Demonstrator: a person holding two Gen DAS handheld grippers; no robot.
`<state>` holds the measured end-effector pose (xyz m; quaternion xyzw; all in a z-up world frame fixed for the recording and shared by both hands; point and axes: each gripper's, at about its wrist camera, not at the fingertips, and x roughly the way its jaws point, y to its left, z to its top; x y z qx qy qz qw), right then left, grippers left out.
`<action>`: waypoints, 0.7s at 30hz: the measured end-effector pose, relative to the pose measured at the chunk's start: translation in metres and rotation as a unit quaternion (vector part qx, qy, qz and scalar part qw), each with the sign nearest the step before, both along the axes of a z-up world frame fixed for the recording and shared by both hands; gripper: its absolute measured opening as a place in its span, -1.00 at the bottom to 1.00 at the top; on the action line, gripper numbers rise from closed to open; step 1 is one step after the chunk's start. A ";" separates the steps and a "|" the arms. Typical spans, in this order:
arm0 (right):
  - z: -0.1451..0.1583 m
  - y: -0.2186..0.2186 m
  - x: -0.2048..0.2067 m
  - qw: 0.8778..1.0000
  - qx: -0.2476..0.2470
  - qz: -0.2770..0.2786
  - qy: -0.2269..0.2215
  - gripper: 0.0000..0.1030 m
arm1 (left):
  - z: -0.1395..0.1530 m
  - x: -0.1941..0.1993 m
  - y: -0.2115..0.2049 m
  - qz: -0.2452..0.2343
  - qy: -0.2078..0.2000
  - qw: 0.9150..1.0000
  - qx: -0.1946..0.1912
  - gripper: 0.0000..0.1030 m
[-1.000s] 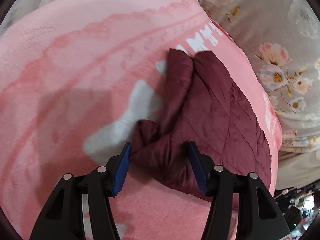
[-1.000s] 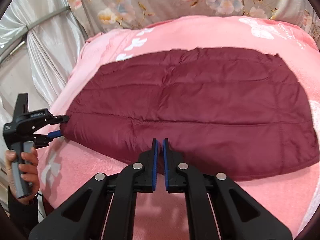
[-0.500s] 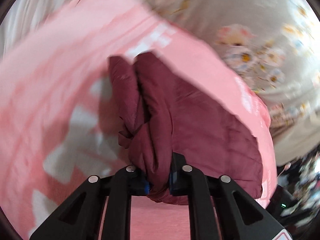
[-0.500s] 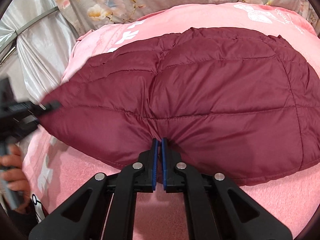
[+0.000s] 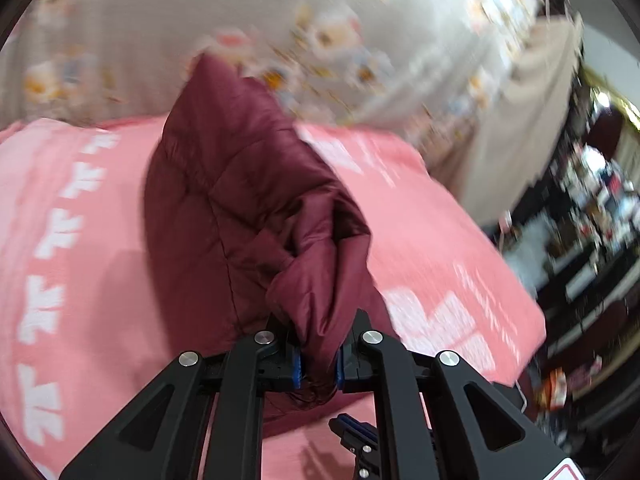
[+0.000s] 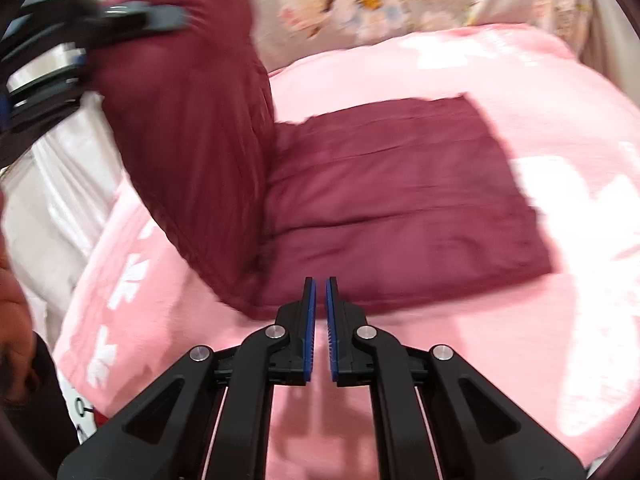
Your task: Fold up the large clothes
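A dark red quilted jacket point(image 6: 400, 208) lies on a pink blanket point(image 6: 460, 360). Its left part point(image 6: 188, 120) is lifted and stands up over the flat part. My left gripper point(image 5: 318, 360) is shut on a bunched edge of the jacket point(image 5: 240, 200), and it shows blurred at the upper left of the right wrist view point(image 6: 92, 40). My right gripper point(image 6: 321, 292) hovers at the jacket's near edge. Its jaws are opening a crack, with nothing between them.
Floral fabric point(image 6: 372, 0) rises behind the blanket. White cloth point(image 6: 60, 184) hangs at the left. A person's hand point(image 6: 16, 340) is at the left edge. In the left wrist view, cluttered dark shelves point(image 5: 592, 220) stand past the blanket's right edge.
My left gripper shut on the jacket's end, rose and swung it up and over toward the right. My right gripper came off the near hem and pulled back.
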<state>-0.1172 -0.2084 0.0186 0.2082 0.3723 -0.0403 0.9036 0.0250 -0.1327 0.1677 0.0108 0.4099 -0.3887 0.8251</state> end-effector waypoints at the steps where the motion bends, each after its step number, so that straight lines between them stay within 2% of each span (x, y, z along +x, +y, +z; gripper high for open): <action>1: 0.000 -0.006 -0.006 1.000 -0.004 -0.010 0.001 -0.89 | -0.011 -0.004 -0.016 -0.013 0.013 1.000 0.010 -0.83; 2: -0.002 -0.015 -0.013 1.000 -0.007 -0.022 0.004 -0.89 | -0.028 -0.006 -0.036 -0.025 0.031 0.999 0.024 -0.81; 4: -0.005 -0.028 -0.014 0.999 -0.008 -0.038 0.011 -0.89 | -0.052 -0.008 -0.059 -0.034 0.055 0.997 0.042 -0.60; 6: -0.008 -0.040 -0.021 0.998 -0.009 -0.056 0.016 -0.87 | -0.076 -0.009 -0.072 -0.028 0.086 0.994 0.053 -0.55; 7: -0.008 -0.045 -0.024 0.997 -0.010 -0.073 0.019 -0.75 | -0.080 -0.010 -0.071 -0.022 0.094 0.994 0.050 -0.55; 8: -0.007 -0.048 -0.026 0.997 -0.011 -0.077 0.017 -0.51 | -0.080 -0.012 -0.069 -0.019 0.097 0.994 0.041 -0.54; 9: -0.004 -0.053 -0.029 0.996 -0.014 -0.085 0.010 -0.38 | -0.074 -0.013 -0.066 -0.020 0.095 0.995 0.028 -0.45; 10: 0.000 -0.058 -0.032 0.996 -0.019 -0.090 0.003 -0.29 | -0.064 -0.014 -0.060 -0.021 0.092 0.995 0.013 -0.26; 11: 0.004 -0.060 -0.031 0.995 -0.023 -0.093 -0.003 -0.29 | -0.057 -0.014 -0.053 -0.021 0.088 0.996 0.000 -0.14; 13: 0.017 -0.070 -0.029 0.995 -0.029 -0.095 -0.023 -0.29 | -0.032 -0.013 -0.031 -0.005 0.060 0.997 -0.038 0.31; 15: 0.038 -0.071 -0.019 0.994 -0.033 -0.089 -0.052 -0.18 | -0.009 -0.010 -0.007 0.019 0.027 0.997 -0.066 0.40; 16: 0.047 -0.072 -0.014 0.994 -0.034 -0.084 -0.067 -0.04 | -0.001 -0.006 0.002 0.031 0.015 0.997 -0.069 0.44; 18: 0.061 -0.076 0.001 0.993 -0.029 -0.076 -0.087 0.06 | 0.004 0.008 0.013 0.065 -0.001 0.997 -0.052 0.45; 21: 0.070 -0.083 0.029 0.994 -0.008 -0.067 -0.091 0.19 | -0.014 0.031 0.019 0.117 0.007 0.993 0.001 0.45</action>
